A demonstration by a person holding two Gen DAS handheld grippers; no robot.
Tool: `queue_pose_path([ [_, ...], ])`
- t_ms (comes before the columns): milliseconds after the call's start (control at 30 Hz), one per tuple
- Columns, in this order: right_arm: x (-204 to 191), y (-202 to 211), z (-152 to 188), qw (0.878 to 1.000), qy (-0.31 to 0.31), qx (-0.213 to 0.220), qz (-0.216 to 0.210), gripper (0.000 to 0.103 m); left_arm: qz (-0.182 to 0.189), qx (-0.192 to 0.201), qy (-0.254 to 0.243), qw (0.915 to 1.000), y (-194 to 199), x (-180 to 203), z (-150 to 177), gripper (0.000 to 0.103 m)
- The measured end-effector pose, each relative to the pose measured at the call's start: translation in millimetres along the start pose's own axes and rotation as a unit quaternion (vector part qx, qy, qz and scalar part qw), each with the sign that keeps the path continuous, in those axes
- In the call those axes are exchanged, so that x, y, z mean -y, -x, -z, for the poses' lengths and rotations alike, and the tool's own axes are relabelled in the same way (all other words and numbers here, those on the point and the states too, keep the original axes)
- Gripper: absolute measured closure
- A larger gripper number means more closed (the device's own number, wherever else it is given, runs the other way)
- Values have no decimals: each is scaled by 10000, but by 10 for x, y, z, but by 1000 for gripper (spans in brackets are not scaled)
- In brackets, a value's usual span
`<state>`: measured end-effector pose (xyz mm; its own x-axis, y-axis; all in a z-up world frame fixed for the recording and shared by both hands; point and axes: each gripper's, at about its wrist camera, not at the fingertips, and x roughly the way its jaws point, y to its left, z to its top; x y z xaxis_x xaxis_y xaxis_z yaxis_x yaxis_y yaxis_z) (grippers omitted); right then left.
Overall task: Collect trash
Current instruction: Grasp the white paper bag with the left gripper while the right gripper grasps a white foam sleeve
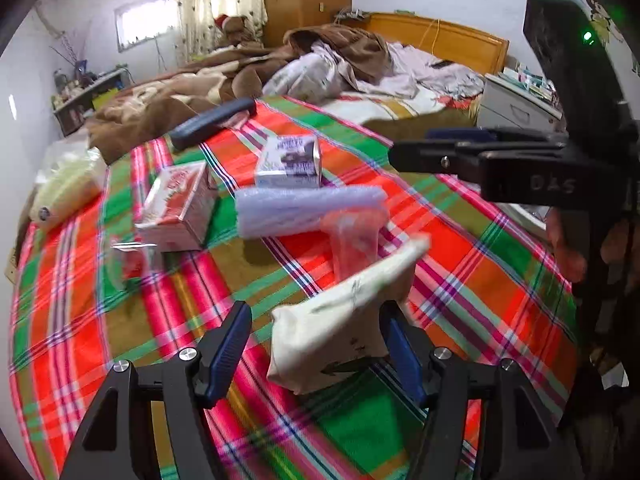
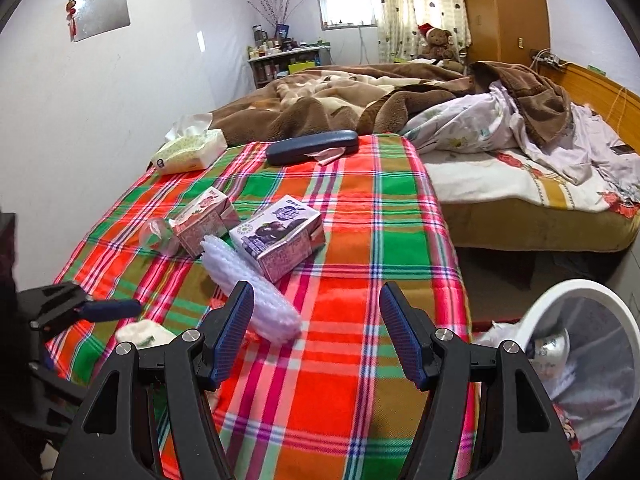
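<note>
Two cartons on our plaid cloth: red carton and purple carton, bubble wrap roll beside them. Our left gripper holds a crumpled white wrapper between its pads. Our right gripper hangs unclenched, empty, near the lined bin.

A lived-in home bedroom. Beyond the tongs lies an unmade bed with a brown blanket and wooden headboard; farther off stand a curtained window, a wardrobe, a teddy bear and a cluttered shelf.
</note>
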<state>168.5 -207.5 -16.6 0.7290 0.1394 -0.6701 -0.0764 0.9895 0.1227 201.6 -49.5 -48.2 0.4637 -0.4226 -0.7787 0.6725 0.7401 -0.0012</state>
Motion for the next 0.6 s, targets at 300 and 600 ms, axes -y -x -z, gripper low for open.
queue_pose_path([
  [300, -48, -261, -39, 9988, 83, -370, -324, 36, 352, -177, 228, 9990, -137, -83, 68, 43],
  [600, -177, -369, -55, 9966, 204, -514, -610, 36, 272, -97, 688, 9972, 43, -287, 225, 72],
])
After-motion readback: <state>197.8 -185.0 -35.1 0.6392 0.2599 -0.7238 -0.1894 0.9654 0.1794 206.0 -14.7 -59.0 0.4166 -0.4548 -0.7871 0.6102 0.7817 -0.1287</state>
